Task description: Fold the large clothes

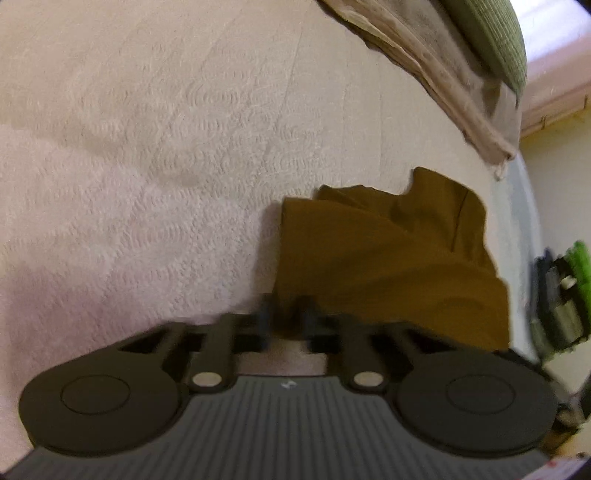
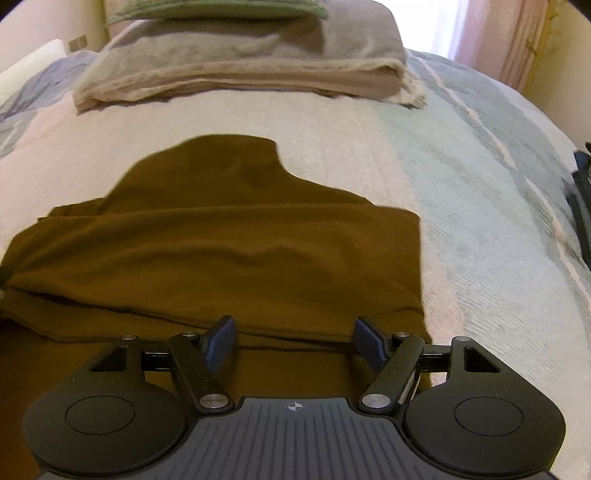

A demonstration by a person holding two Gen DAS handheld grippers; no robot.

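Observation:
A brown garment (image 2: 229,243) lies partly folded on the bed, one layer doubled over another, with a narrower part reaching toward the far end. My right gripper (image 2: 295,341) hovers open over its near edge, blue pads (image 2: 221,338) wide apart with nothing between them. In the left wrist view the same brown garment (image 1: 388,266) rises in a bunched fold, and my left gripper (image 1: 287,315) is shut on its near corner; this view is blurred. The right gripper's green and black body (image 1: 561,295) shows at the right edge there.
A pale textured bedspread (image 1: 147,166) covers the bed, with blue-green stripes (image 2: 480,192) on the right. A folded beige blanket (image 2: 240,70) with a green cushion (image 2: 221,9) on top sits at the far end. Dark objects (image 2: 581,206) stand beyond the bed's right edge.

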